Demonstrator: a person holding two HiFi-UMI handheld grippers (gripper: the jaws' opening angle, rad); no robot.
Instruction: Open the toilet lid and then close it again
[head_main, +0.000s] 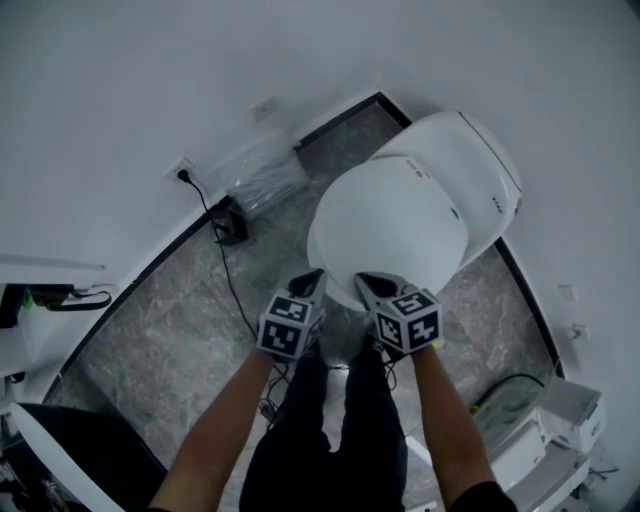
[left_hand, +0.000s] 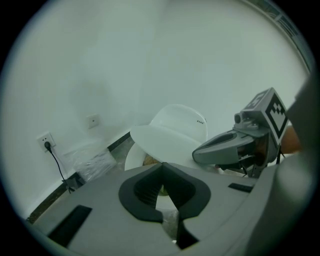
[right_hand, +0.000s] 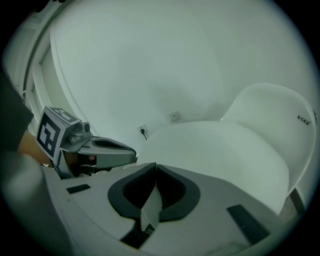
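Toilet lid (head_main: 390, 222): straight ahead at the far side of the floor. It is tilted part-way up on its rear hinge, and its near rim is clear of the bowl rim (left_hand: 132, 158).
Left gripper (head_main: 314, 278): jaws fully together with nothing between them. The tip is at the lid's near rim, towards the left.
Right gripper (head_main: 366, 284): jaws likewise pressed together and empty. The tip is at the same rim, just right of the other.
Contact: both tips appear tucked at or just under the rim. No view shows for certain that they touch it.
Step in hand: probably carrying the lid through its swing with closed tips, not pinching it.
Doing it well: keep both tips level with each other and evenly spaced about the lid's middle. Follow the hinge arc, not a straight line. Stay under the rim so the lid cannot drop and slam.
Lid surface: glossy white moulded plastic, a smooth domed oval with a thin lip. It looks slippery for the dark pads, so bear it squarely.
Rear unit (head_main: 482, 150): white, rounded, with small dark markings.
Floor (head_main: 165, 335): grey marbled tile, hard and flat.
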